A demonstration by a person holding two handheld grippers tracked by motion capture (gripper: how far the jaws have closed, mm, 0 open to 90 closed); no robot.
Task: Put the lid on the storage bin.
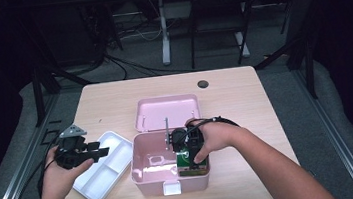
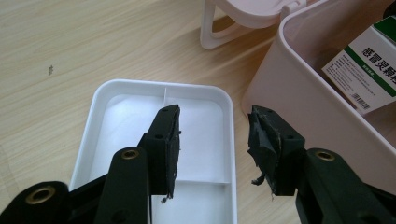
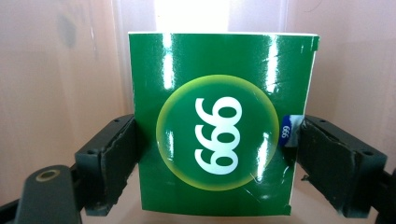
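Note:
A pink box (image 1: 145,176) stands open at the table's front middle, its lid (image 1: 167,111) lying flat behind it. Inside its right half stands a green medicine carton (image 1: 193,167), printed with a white 999 (image 3: 217,135). My right gripper (image 1: 190,153) reaches down into the pink box and is shut on the carton (image 3: 210,70), one pad on each side edge. My left gripper (image 1: 103,151) hovers open over a white divided tray (image 1: 98,181) left of the box, its jaws (image 2: 215,135) apart with nothing between them. The carton's white side (image 2: 369,70) shows over the box wall (image 2: 299,93).
The white tray (image 2: 107,121) has bare compartments. The lid's handle (image 2: 219,37) rests on the wooden table (image 1: 234,98). A small black grommet (image 1: 203,84) sits at the far edge. Chair legs and cables lie on the floor beyond.

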